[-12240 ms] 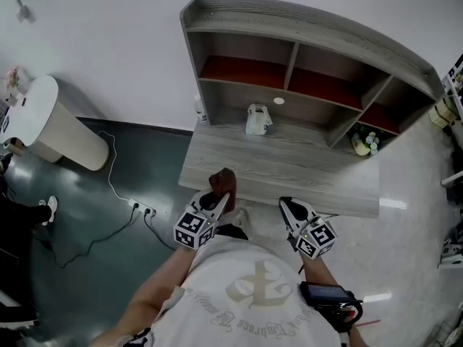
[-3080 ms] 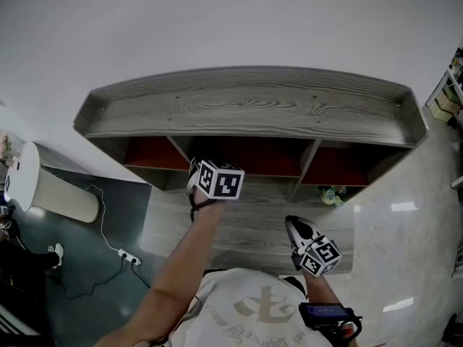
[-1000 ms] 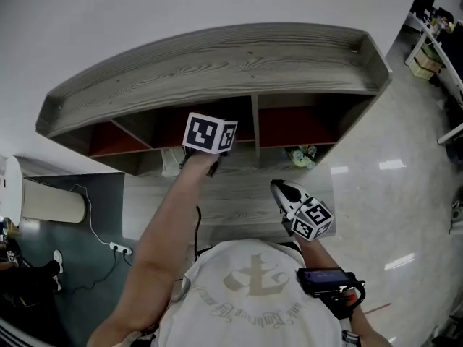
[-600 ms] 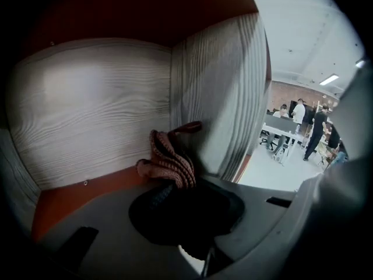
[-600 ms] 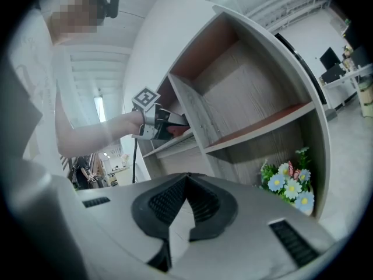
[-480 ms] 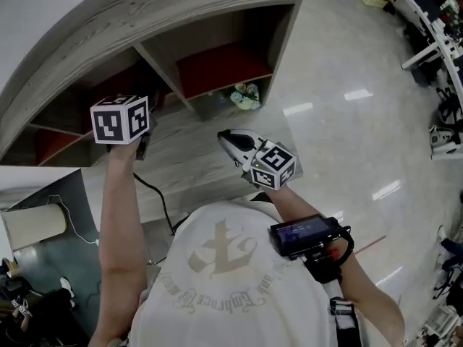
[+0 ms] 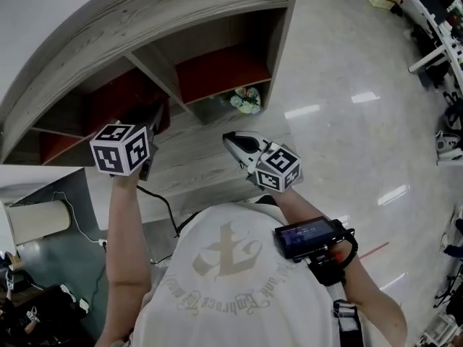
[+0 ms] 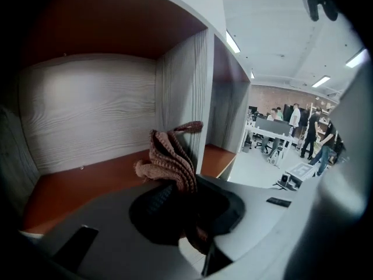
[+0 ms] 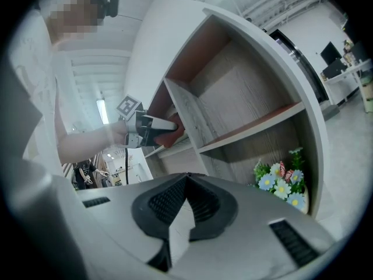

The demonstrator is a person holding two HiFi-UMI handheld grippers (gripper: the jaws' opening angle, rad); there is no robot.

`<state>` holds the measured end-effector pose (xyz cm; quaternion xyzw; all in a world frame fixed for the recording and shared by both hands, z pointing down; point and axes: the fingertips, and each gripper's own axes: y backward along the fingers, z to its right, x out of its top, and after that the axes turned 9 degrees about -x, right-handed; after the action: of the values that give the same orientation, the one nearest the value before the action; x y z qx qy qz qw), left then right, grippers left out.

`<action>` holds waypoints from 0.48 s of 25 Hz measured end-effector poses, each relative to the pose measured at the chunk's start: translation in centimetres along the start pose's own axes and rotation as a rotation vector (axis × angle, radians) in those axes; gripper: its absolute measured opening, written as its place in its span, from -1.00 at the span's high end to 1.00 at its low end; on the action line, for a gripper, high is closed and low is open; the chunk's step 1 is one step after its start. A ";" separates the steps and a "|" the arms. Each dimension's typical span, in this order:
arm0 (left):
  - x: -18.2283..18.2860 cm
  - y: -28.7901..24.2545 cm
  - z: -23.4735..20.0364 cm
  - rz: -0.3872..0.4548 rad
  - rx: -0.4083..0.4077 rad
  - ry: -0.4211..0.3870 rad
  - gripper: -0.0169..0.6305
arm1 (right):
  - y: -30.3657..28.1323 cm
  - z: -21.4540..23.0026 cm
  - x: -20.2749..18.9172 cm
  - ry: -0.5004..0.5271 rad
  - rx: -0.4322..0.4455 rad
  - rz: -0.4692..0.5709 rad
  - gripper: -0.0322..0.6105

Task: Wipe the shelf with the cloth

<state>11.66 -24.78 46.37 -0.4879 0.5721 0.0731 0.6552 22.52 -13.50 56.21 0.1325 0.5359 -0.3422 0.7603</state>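
**Condition.** The left gripper (image 8: pixel 175 186) is clamped on a bunched brown knitted cloth (image 8: pixel 169 156). It is raised at the mouth of 1 upper compartment of the grey wood-grain shelf (image 8: pixel 93 115). The cloth stands up out of the jaws, in front of the vertical divider (image 8: pixel 187 80) and above the red-brown compartment floor (image 8: pixel 76 182). Whether the cloth touches either surface cannot be determined. The right gripper (image 9: pixel 185 185) is pressed together on nothing. It is held low and well apart from the compartment.

**Probable faults.**
1. Cloth slip. Only 1 end of the bunch appears pinched, so drag against the floor could pull it free.
2. Snagging. A loose loop at the top of the cloth sits beside the divider edge, and a sideways stroke could catch it.
3. Poor coverage. A bunched cloth presents little face, so the jaw tips may scrape the panel instead.
4. Cable drag. The cable (image 7: pixel 165 202) below the left gripper could catch on the desk edge during reach.
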 end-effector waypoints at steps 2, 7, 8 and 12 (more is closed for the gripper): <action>-0.5 0.1 0.5 0.005 -0.005 0.010 0.75 | 0.1 0.1 0.0 0.000 0.008 -0.002 0.89; -1.9 0.4 1.6 0.025 -0.002 0.022 0.75 | 0.9 0.5 0.0 -0.006 0.015 -0.001 0.89; -2.1 0.5 1.8 0.029 0.002 0.024 0.75 | 1.0 0.5 0.0 -0.006 0.017 -0.001 0.89; -3.1 1.1 3.2 0.056 0.008 0.032 0.75 | 1.3 0.6 0.0 -0.002 0.027 0.000 0.89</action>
<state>12.06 -20.49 47.87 -0.4702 0.5961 0.0815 0.6457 23.83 -12.93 56.20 0.1425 0.5304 -0.3494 0.7591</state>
